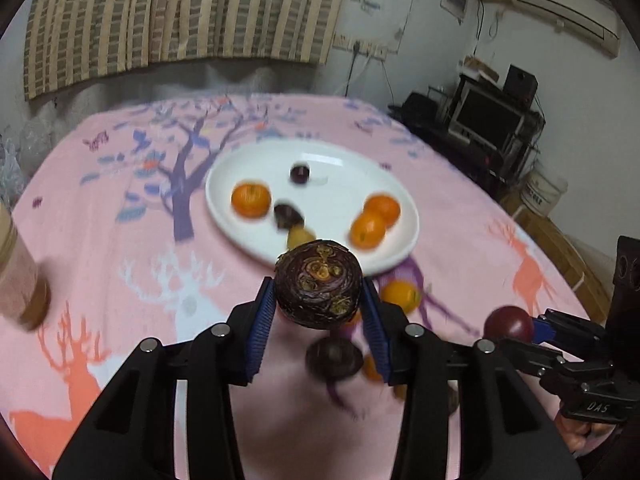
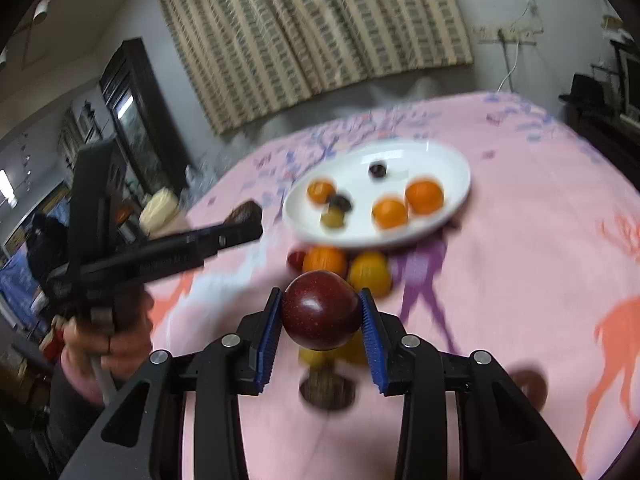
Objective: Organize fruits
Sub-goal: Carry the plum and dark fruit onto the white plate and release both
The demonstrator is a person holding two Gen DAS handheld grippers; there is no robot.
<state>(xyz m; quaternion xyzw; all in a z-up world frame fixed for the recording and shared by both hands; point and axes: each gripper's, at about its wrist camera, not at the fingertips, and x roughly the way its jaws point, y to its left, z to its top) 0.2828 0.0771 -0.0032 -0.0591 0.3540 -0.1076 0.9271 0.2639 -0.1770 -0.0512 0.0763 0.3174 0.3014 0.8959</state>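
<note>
My left gripper (image 1: 319, 300) is shut on a dark purple mangosteen (image 1: 319, 283), held above the pink tablecloth just short of the white plate (image 1: 344, 160). My right gripper (image 2: 320, 320) is shut on a dark red plum (image 2: 321, 311), also in the left wrist view (image 1: 509, 323). The plate (image 2: 444, 160) holds three oranges (image 1: 251, 199) (image 1: 367, 231) (image 1: 383, 209), two dark fruits (image 1: 299, 173) (image 1: 286, 214) and a yellowish one (image 1: 299, 236). Loose fruits lie on the cloth before the plate: oranges (image 2: 325, 260) (image 2: 370, 273), a small red fruit (image 2: 297, 258), dark ones (image 1: 334, 359) (image 2: 327, 392).
A jar (image 1: 20, 276) stands at the table's left edge. Another dark fruit (image 2: 530, 386) lies at the right. The table's far side meets a striped curtain (image 1: 180, 12). A TV stand (image 1: 488, 120) and boxes are beyond the right edge.
</note>
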